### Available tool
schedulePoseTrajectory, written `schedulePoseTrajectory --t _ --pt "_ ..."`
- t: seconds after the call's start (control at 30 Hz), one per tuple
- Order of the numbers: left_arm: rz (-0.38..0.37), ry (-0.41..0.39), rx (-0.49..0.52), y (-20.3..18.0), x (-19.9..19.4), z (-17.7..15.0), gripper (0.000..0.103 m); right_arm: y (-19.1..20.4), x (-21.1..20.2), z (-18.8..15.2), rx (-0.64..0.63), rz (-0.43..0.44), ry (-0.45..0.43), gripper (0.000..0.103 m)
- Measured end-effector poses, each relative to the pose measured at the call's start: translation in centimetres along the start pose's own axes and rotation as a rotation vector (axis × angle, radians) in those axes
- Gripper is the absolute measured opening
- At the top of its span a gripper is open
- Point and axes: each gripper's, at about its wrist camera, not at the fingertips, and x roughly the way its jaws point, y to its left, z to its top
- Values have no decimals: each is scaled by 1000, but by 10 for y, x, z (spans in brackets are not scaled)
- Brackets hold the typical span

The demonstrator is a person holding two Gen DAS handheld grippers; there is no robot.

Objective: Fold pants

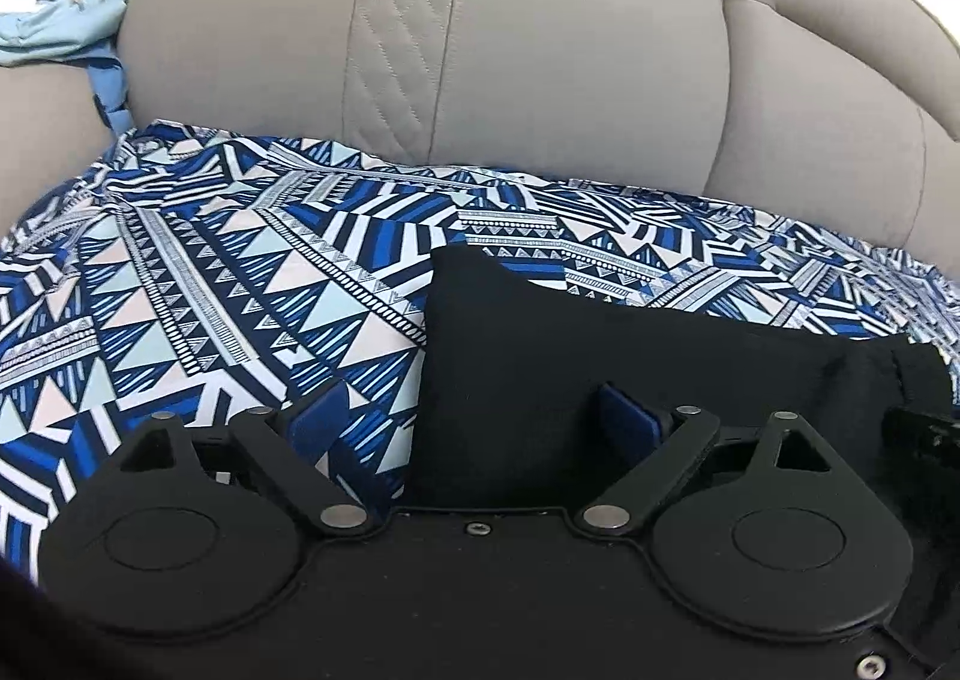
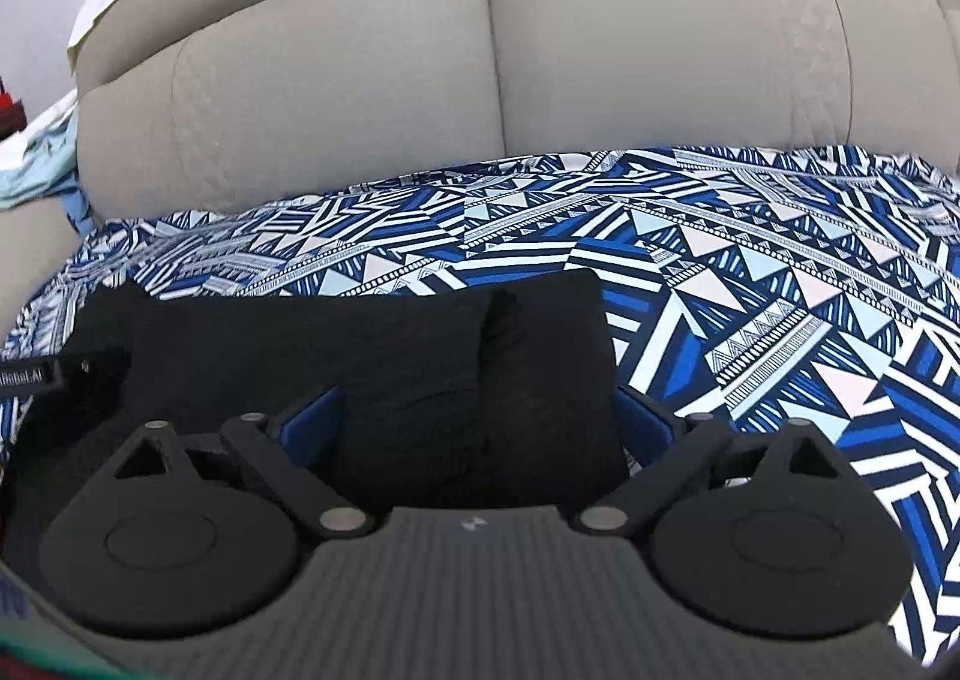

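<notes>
Left wrist view: both claws sit spread over the folded black fabric pants on a blue-and-white geometric-patterned sheet.

Left claw [image 1: 471, 419] has its blue pads wide apart, the left edge of the folded black fabric pants [image 1: 600, 344] lying between them, one pad over the blue-and-white geometric-patterned sheet [image 1: 180, 284], the other over black cloth. Right wrist view now: right claw [image 2: 480, 416] is spread too, straddling the pants' [image 2: 372, 338] right end, nothing pinched. Sheet [image 2: 750, 272] runs off to its right. Ahead of both claws rise the beige padded sofa back cushions [image 1: 540, 50]; far left, a crumpled light-blue cloth [image 1: 66, 14] rests on the armrest.
</notes>
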Motion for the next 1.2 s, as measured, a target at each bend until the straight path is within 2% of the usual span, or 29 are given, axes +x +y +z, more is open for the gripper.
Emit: schedulePoseTrajectory --t 0.1,0.27,0.33,0.37,0.4,0.43,0.47,0.57,0.73,0.93,1.2 --pt "-76 13 30 3 2 4 86 3 -1 -2 -18 3 -4 93" --pt "-116 23 61 1 6 10 75 9 -1 -5 -47 2 -19 88" --pt "-99 -10 59 -1 6 9 35 10 -2 -5 -45 7 -23 83" --pt "-70 -41 63 -4 5 8 29 11 -2 -5 -40 12 -29 74" --pt "-39 -66 75 -8 4 8 21 12 -2 -4 -34 16 -33 70" --pt "-13 -80 91 -12 5 9 19 15 -2 -3 -31 22 -35 65" --pt "8 -88 106 -14 5 10 18 19 0 -2 -37 25 -37 59" --pt "58 -86 121 -18 14 19 18 31 5 4 -69 5 -58 50" --pt "73 -78 47 -7 41 45 19 30 29 24 0 26 -47 51" --pt "125 -82 105 -10 80 69 24 30 62 43 20 15 -54 54" --pt "125 -73 74 -6 97 77 29 31 76 49 6 8 -68 57"
